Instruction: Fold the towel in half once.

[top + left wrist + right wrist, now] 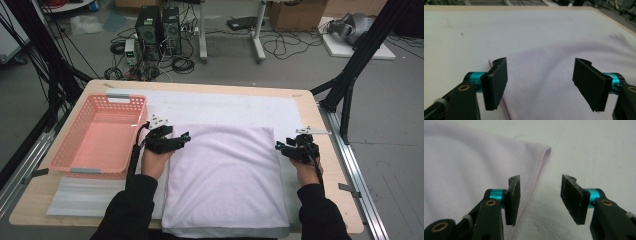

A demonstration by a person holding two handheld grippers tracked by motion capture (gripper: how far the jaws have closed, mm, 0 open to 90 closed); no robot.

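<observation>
Holding both hand-held grippers, left (184, 137) and right (278, 145), spread wide at the towel's (225, 180) far corners; pinching each hem fully.

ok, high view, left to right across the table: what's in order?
Pink basket → left tool over the left edge of the folded lilac towel → right tool at the towel's right edge. Both tools open.
</observation>
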